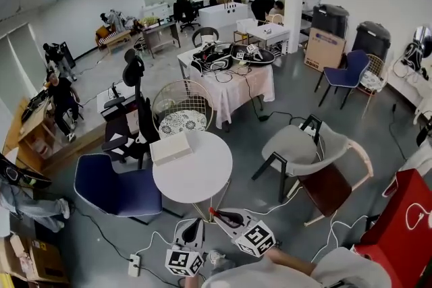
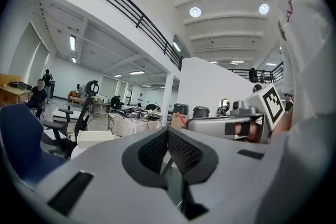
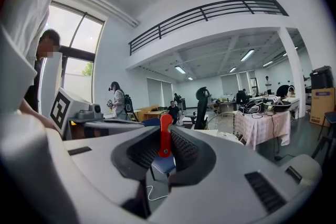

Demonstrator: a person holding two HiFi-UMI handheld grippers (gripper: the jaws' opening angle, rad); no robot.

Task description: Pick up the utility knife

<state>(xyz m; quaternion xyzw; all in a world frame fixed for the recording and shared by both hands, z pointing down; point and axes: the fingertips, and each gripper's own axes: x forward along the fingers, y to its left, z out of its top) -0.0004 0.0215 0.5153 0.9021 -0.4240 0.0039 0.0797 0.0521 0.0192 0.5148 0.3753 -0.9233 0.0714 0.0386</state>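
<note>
The utility knife (image 3: 165, 136) is a thin red piece standing upright between the jaws of my right gripper (image 3: 166, 150), which is shut on it. In the head view that gripper (image 1: 220, 217) is at the bottom centre, just short of the near edge of the round white table (image 1: 202, 182), and the knife's red tip (image 1: 213, 212) pokes out of it. My left gripper (image 1: 192, 231) is close beside it on the left, jaws together and nothing in them. The left gripper view shows its tips (image 2: 168, 132) meeting, with the right gripper (image 2: 226, 124) alongside.
A flat white box (image 1: 171, 147) lies on the round table. A blue chair (image 1: 111, 189) stands to its left and a grey armchair (image 1: 304, 152) to its right. A red bag (image 1: 405, 226) is at the right, cables cross the floor, and a power strip (image 1: 134, 265) lies near my feet.
</note>
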